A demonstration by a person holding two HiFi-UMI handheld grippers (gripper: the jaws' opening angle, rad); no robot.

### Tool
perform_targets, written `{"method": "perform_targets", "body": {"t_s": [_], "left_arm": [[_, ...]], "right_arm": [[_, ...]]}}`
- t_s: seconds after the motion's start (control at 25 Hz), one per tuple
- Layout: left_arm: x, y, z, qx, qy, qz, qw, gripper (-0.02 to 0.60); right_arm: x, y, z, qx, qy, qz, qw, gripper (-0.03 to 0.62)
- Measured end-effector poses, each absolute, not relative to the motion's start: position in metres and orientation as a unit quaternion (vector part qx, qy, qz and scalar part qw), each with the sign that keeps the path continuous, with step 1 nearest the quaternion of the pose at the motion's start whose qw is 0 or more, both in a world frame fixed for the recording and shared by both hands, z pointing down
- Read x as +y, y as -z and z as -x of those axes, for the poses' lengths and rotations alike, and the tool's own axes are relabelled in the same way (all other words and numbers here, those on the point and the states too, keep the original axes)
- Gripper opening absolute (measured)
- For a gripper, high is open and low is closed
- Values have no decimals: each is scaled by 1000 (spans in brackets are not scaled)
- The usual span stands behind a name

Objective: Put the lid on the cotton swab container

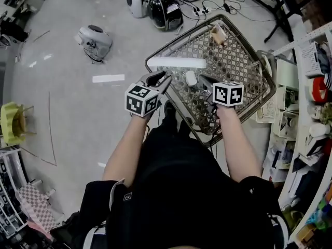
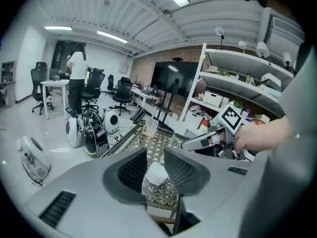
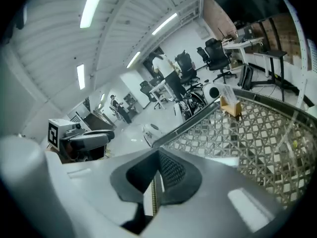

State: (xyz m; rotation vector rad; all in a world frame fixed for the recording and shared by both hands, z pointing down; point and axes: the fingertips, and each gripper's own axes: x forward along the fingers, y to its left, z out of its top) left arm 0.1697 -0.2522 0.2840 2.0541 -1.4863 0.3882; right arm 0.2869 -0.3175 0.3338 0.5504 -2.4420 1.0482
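A small white lid (image 1: 191, 78) lies on the lattice-patterned table (image 1: 244, 61), between my two grippers. In the left gripper view the lid (image 2: 157, 173) shows on the table in the gap between the jaws. My left gripper (image 1: 160, 79) (image 2: 156, 155) is open and hovers just left of the lid without touching it. My right gripper (image 1: 205, 81) (image 3: 157, 155) hangs just right of the lid with its jaws together and nothing in them. The cotton swab container (image 1: 218, 34) (image 2: 150, 128) (image 3: 229, 103), a small tan box, stands near the table's far corner.
The table has a raised metal rim (image 1: 155, 56). Shelves (image 1: 311, 113) packed with boxes stand at the right. On the floor are a white appliance (image 1: 96, 40), round machines (image 1: 161, 7), cables and a yellow stool (image 1: 13, 121). A person (image 2: 77, 81) stands by desks far off.
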Motion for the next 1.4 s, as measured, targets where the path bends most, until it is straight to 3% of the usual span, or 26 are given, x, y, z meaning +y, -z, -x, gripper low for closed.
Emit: {"method": "perform_targets", "body": {"t_s": [0.68,0.92,1.4], "left_arm": [[-288,-158,-160,-524,-117,-817,209,109],[-289,-132,-143,-509,-116,-831,193,109],[-275,-52,-107,-553,-44,-827,92,68]], "right_arm": [[-359,-141,-328,-929,-269,-249,47,8],[-359,-90,-319,-940,-227,-253,18,8],[-337,-26,-332,-945,-121,-300,-43,8]]}}
